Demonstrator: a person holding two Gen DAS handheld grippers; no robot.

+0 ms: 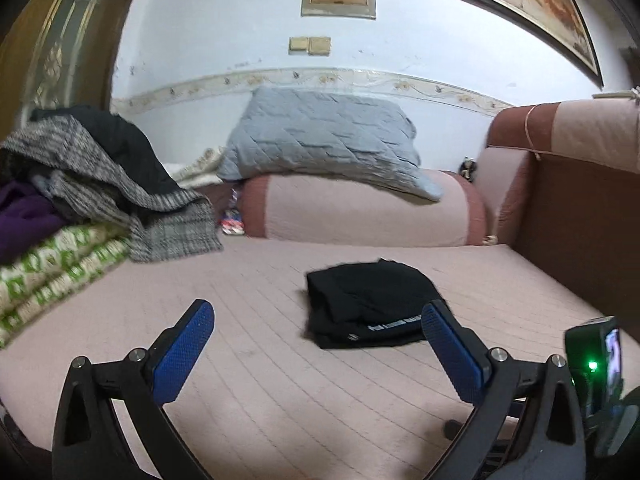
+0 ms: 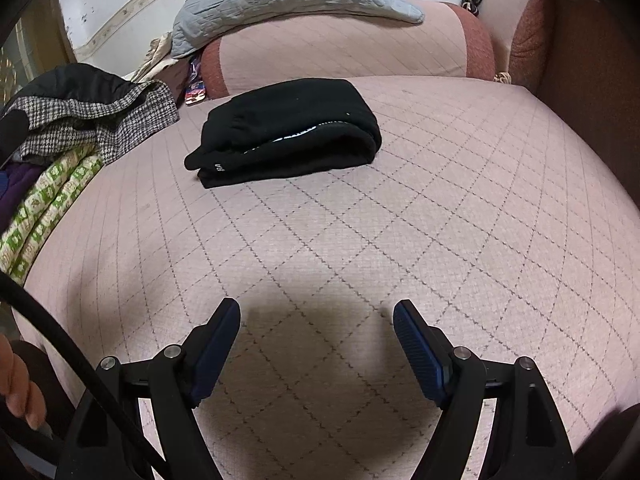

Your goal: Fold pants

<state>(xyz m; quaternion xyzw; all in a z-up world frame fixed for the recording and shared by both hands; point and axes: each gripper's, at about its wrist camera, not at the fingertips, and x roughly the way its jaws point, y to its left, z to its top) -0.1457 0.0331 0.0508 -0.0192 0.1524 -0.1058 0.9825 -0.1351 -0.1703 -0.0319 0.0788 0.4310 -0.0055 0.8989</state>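
Pink quilted mattress cover (image 2: 400, 208), stitched in a diamond grid, fills most of both views. A wide stretch of bare cover lies between the grippers and the folded garment, and more lies open to the garment's right as far as the dark red-brown side panel (image 2: 592, 92).

A pink-and-red bolster (image 1: 360, 212) runs across the far edge of the cover, with a grey quilted pillow (image 1: 324, 140) resting on top of it against the white wall (image 1: 224, 32).

A heap of clothing (image 1: 100, 176), including a houndstooth piece and a black piece, sits on green-and-white patterned bedding (image 1: 52, 268) along the left edge of the cover.

Black pants (image 2: 288, 128) lie folded into a compact, roughly rectangular bundle of several layers on the far half of the cover, near the bolster but apart from it. In the right wrist view the layered edges face the camera, a thin pale printed stripe shows between layers, and a small white mark shows near the left corner. The bundle sits well apart from the clothing heap.

Left gripper (image 1: 318, 312): blue-padded fingers spread wide, nothing between them, raised above the cover; its right finger overlaps the near corner of the pants (image 1: 372, 300) in view.

Right gripper (image 2: 317, 312): fingers likewise spread and empty, over bare cover, well short of the pants, casting a shadow on the cover between them.
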